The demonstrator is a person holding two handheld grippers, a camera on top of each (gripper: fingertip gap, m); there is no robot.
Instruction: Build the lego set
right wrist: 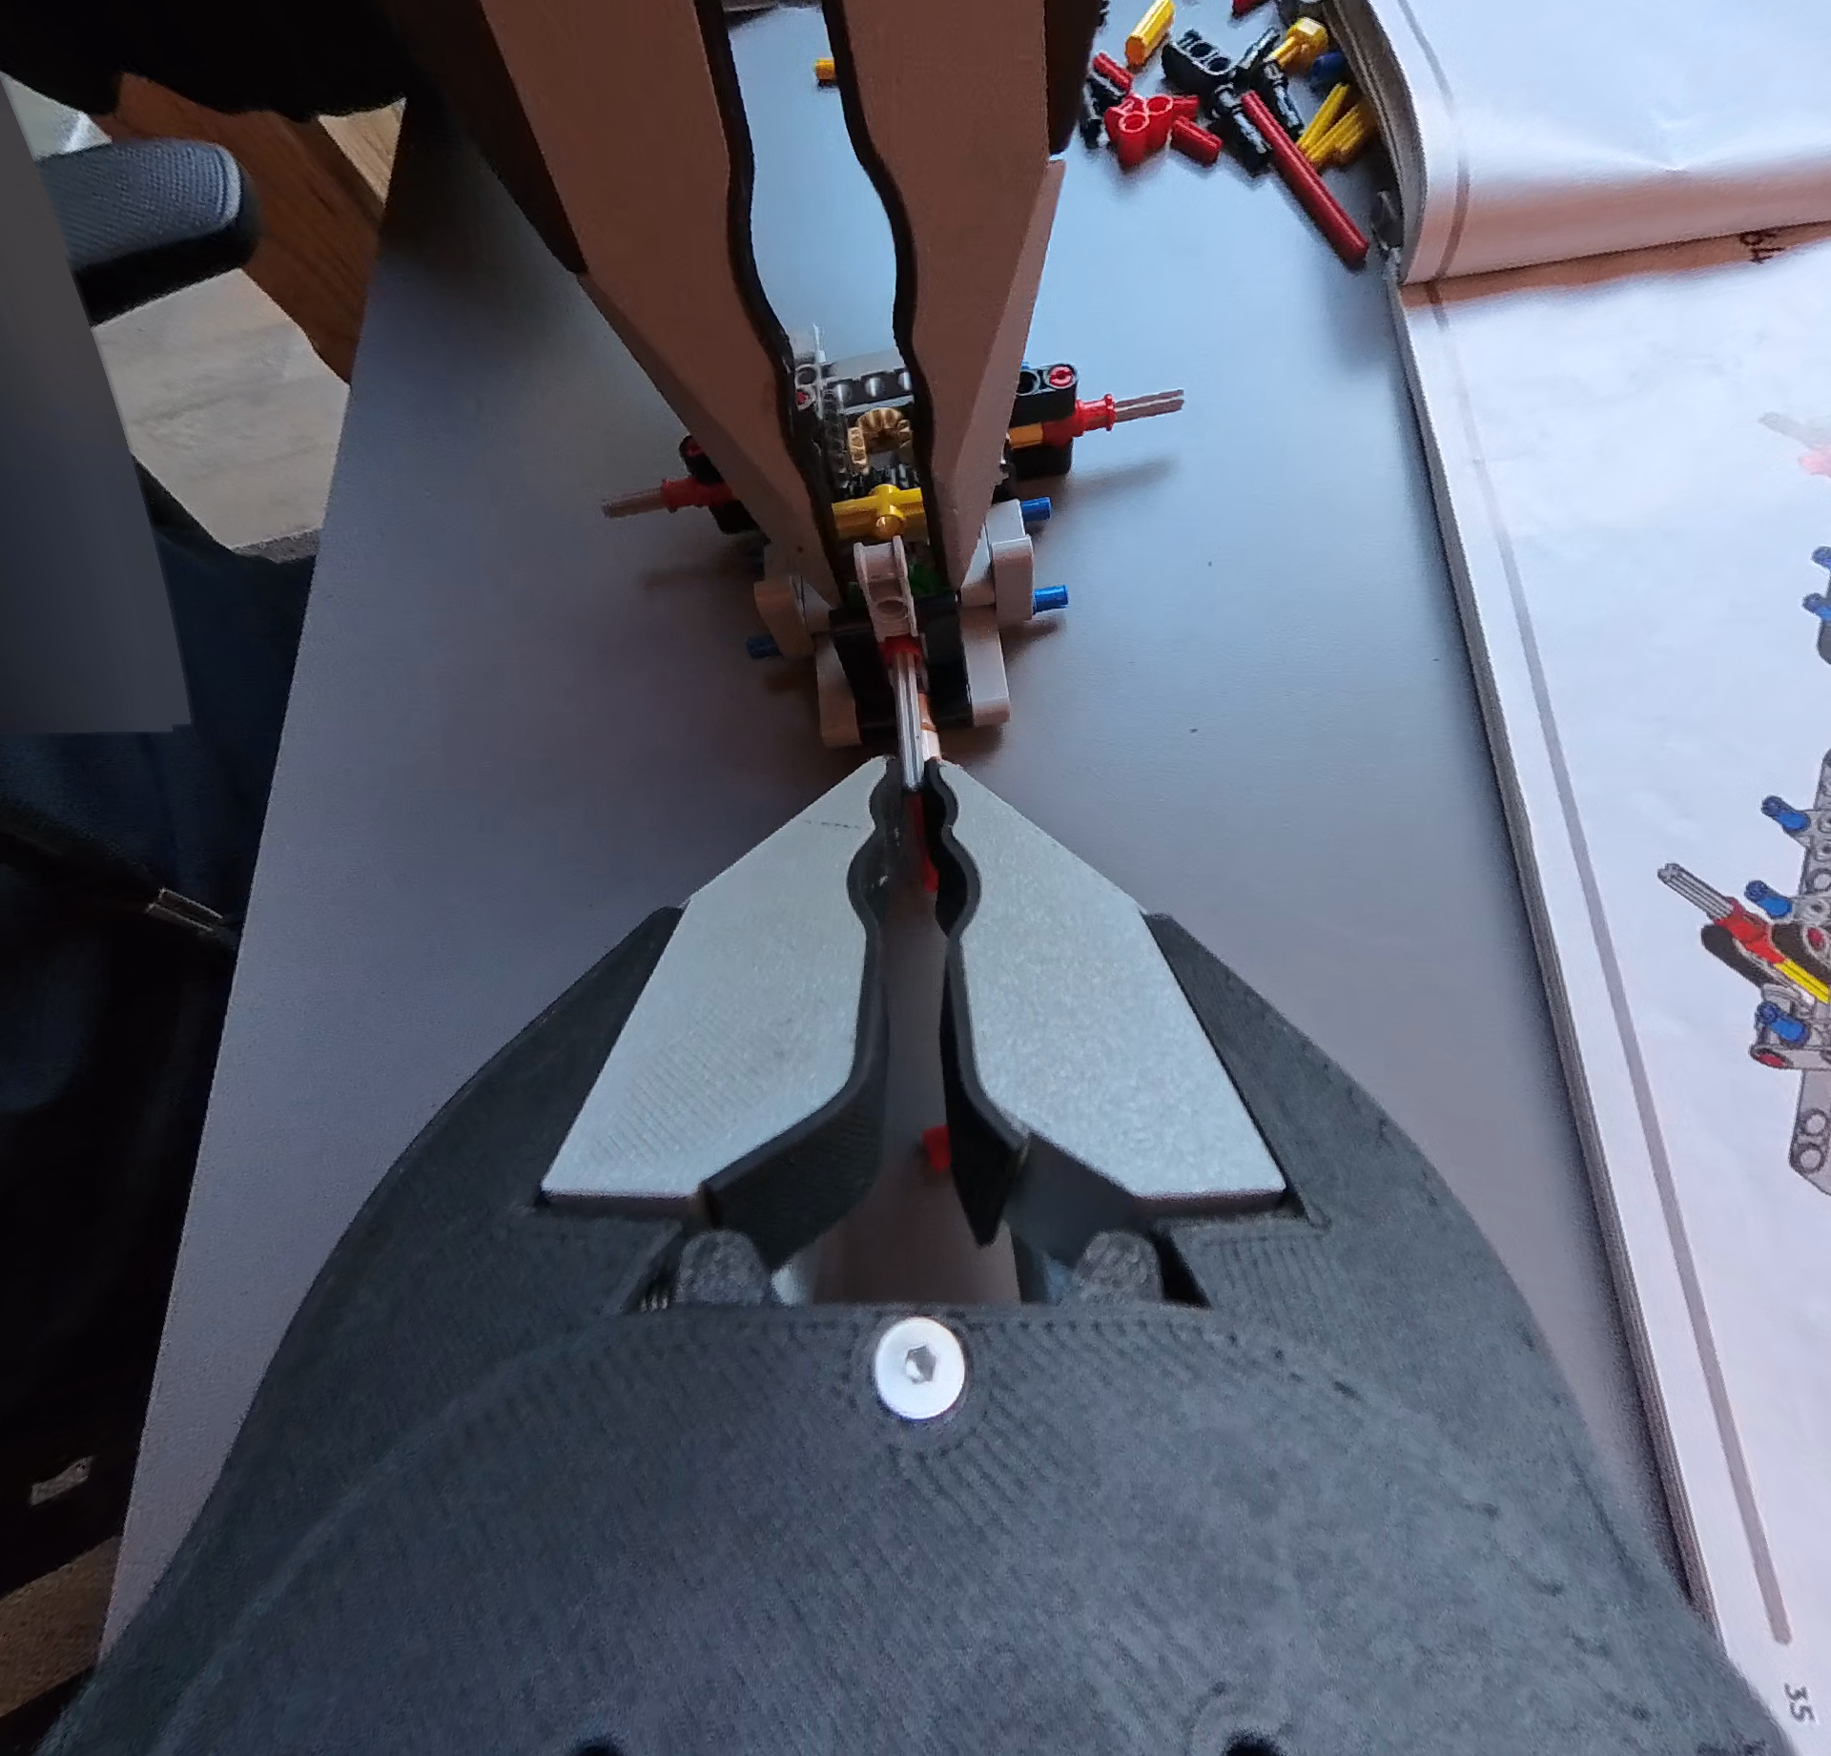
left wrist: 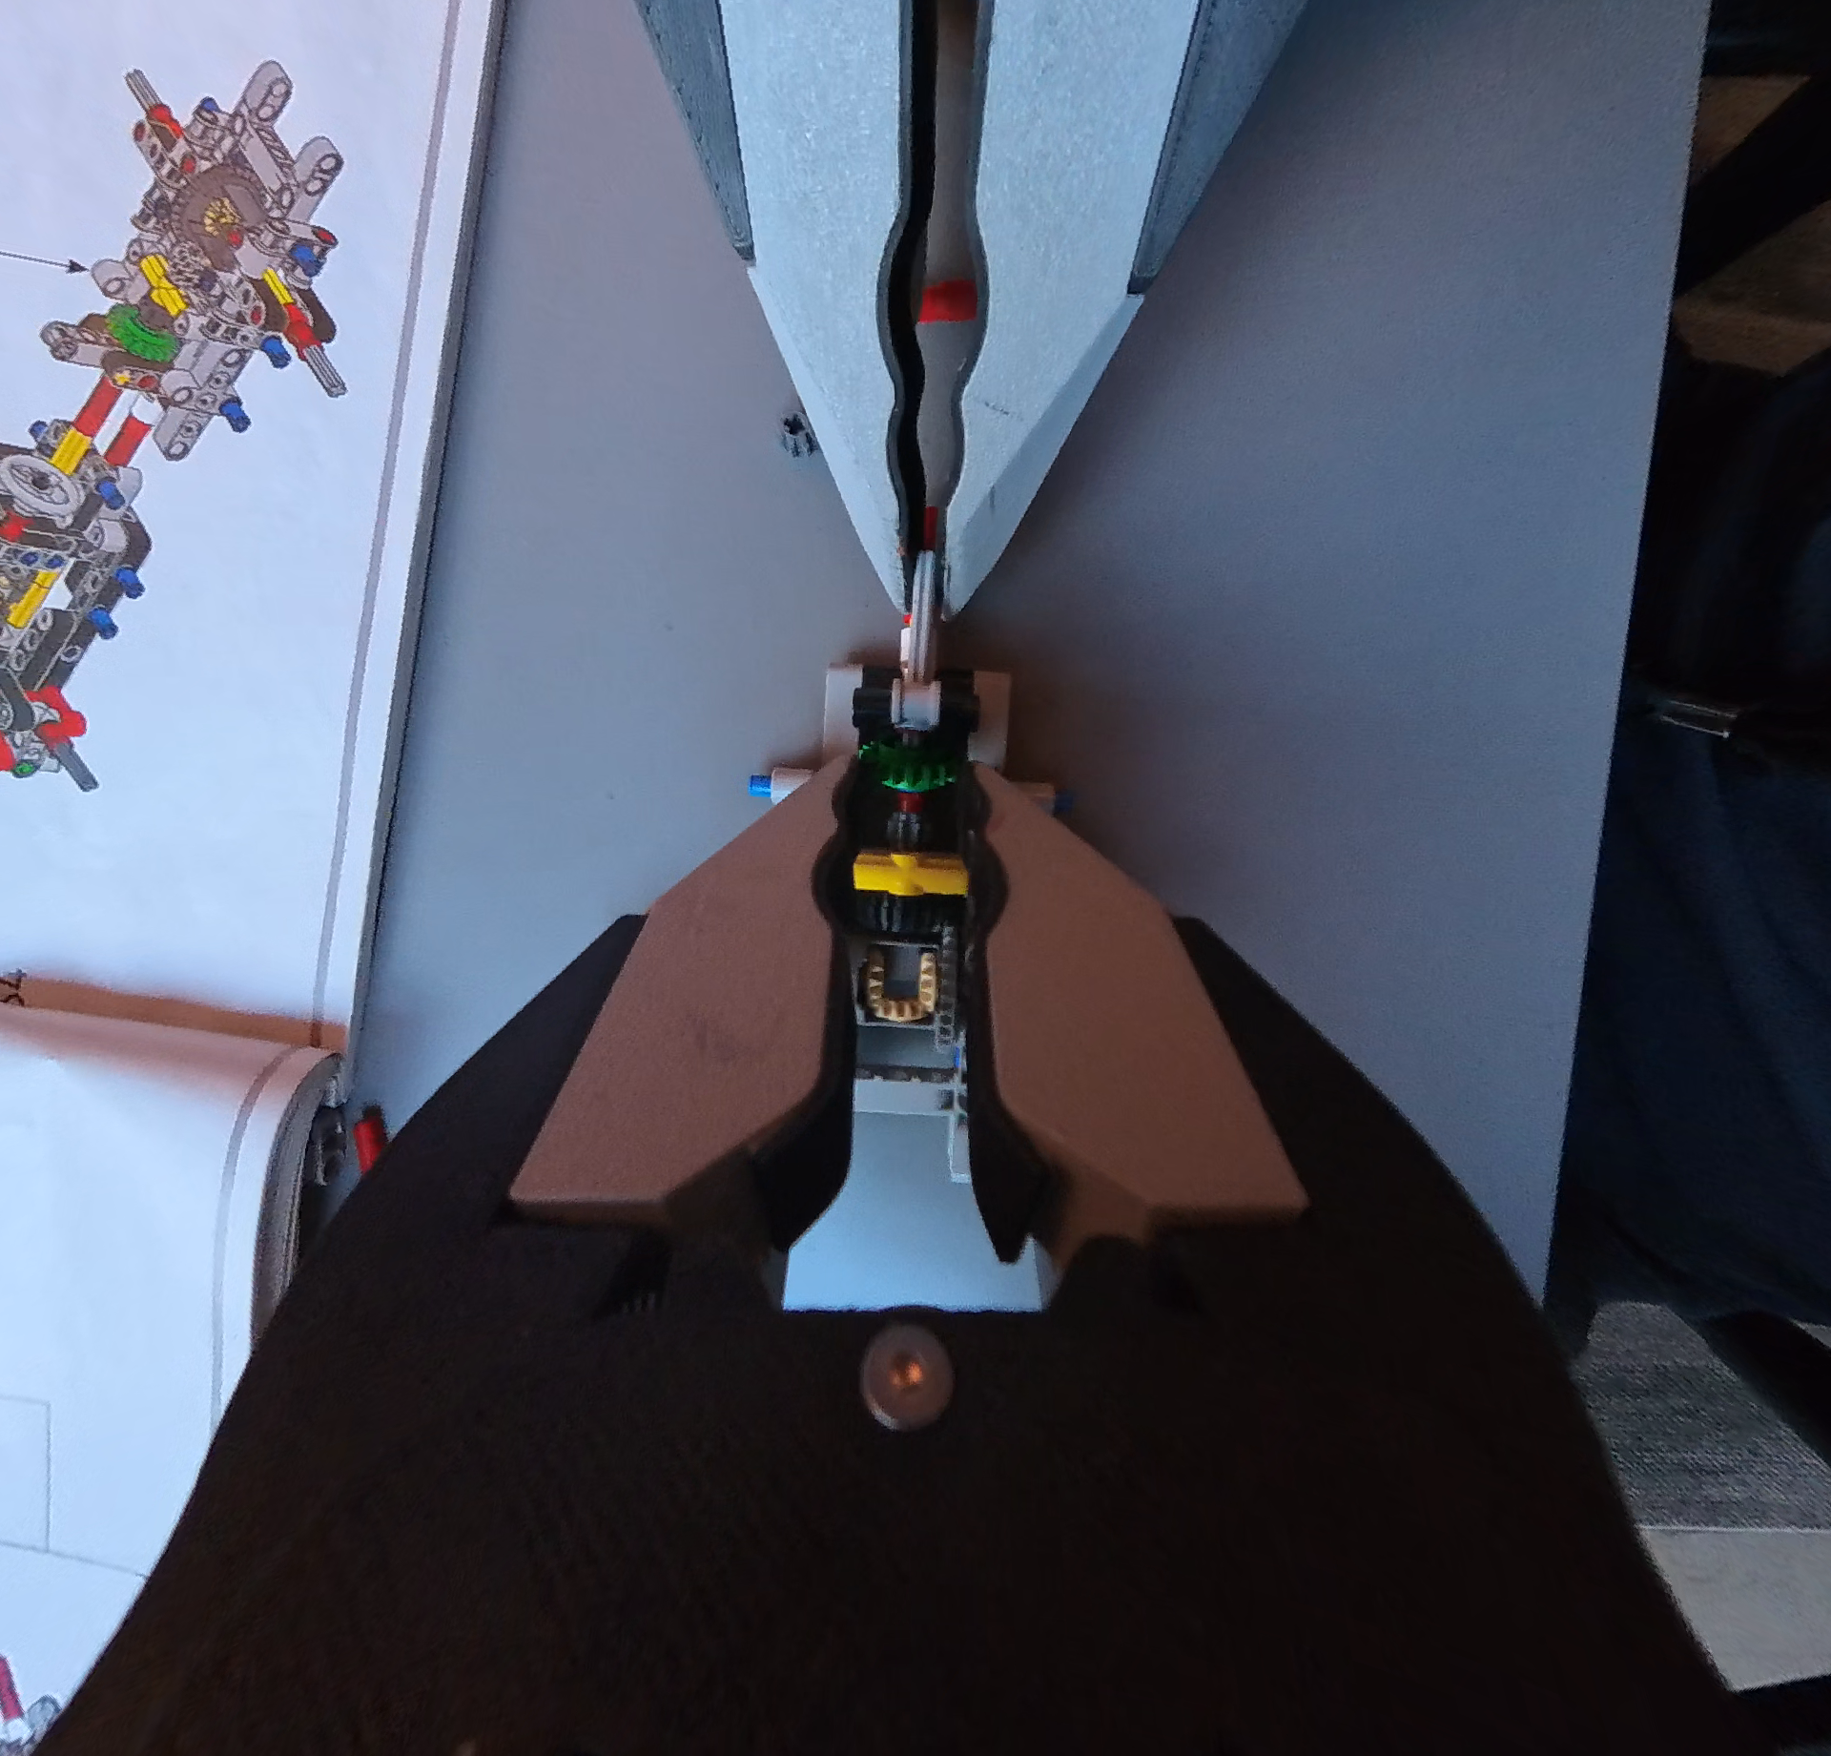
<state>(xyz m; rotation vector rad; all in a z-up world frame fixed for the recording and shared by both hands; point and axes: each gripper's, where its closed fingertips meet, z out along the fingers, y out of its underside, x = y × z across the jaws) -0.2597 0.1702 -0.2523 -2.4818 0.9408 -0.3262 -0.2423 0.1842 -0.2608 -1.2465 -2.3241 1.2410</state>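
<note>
The left gripper (left wrist: 910, 787), with its tan wedge-shaped fingers, is clamped on the sides of a small brick-built gear assembly (right wrist: 892, 519) of grey beams, black frames, a green gear, a yellow cross-shaped connector and a tan bevel gear; the assembly sits between its jaws and rests on the matte grey table (right wrist: 1238, 717); both pads appear pressed against its flanks.

The right gripper (right wrist: 916, 767), with pale grey fingers, faces the left one tip to tip; its jaws are drawn together on a thin light-grey axle (right wrist: 907, 708) that carries a red bushing and runs from its fingertips into a light-grey connector (right wrist: 889, 591) on the near end of the assembly.

Beyond the left gripper and to the right lies a scatter of loose red, yellow and black pins and axles (right wrist: 1238, 113); an open white instruction booklet (right wrist: 1635, 618) lies on the table to the right gripper's right.

Judging from this, the pinch on the axle is narrow and at the very tips; a slight twist could let the smooth axle slip or tilt; a push off the axle's line could jam it in the connector or shift the assembly within the left gripper's hold; blue pins (right wrist: 1045, 600) protruding from the sides could catch.
</note>
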